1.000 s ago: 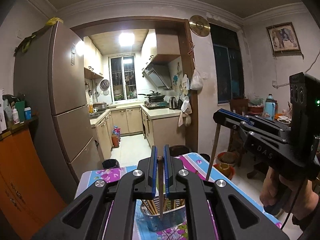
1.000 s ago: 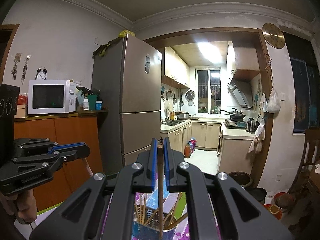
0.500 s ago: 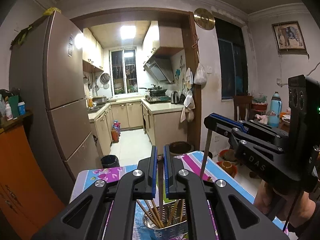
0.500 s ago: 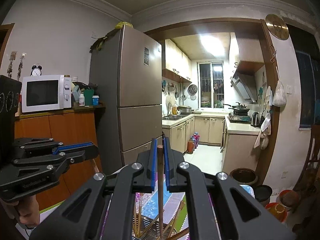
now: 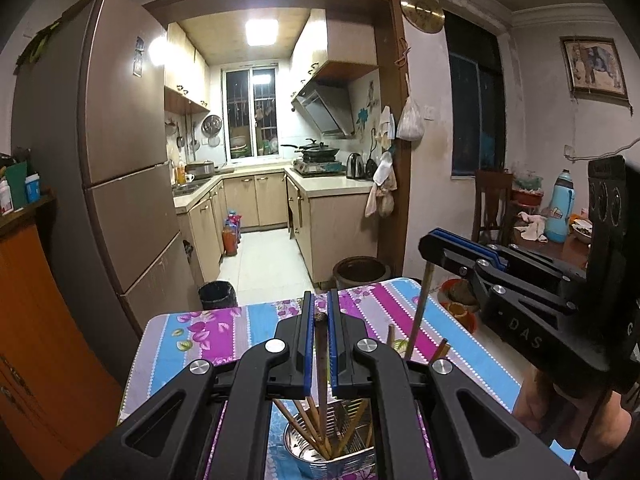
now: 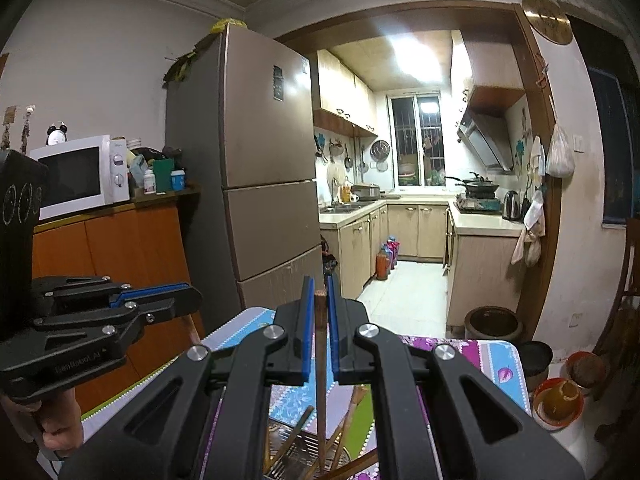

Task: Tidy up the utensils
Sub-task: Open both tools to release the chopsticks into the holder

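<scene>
**Chopsticks held upright over the metal holder**

Chopsticks are pinched, one in each claw, above the metal holder (image 5: 332, 446) that stands on the striped floral surface (image 5: 224, 332). The left claw (image 5: 319, 312) clamps a dark chopstick (image 5: 320, 360) between its blue pads; the stick stands nearly upright, its lower end dipping among the loose chopsticks (image 5: 304, 420) fanned inside the holder. The right claw (image 6: 319, 292) grips a second chopstick (image 6: 320, 360) the same way, its lower end reaching down into the holder (image 6: 296, 452). From the left wrist view, the right claw (image 5: 430, 250) sits to the right with its stick (image 5: 418, 316) slanting down toward the holder. From the right wrist view, the left claw (image 6: 192, 300) sits to the left. A fridge (image 6: 260, 168) stands behind the surface.
</scene>
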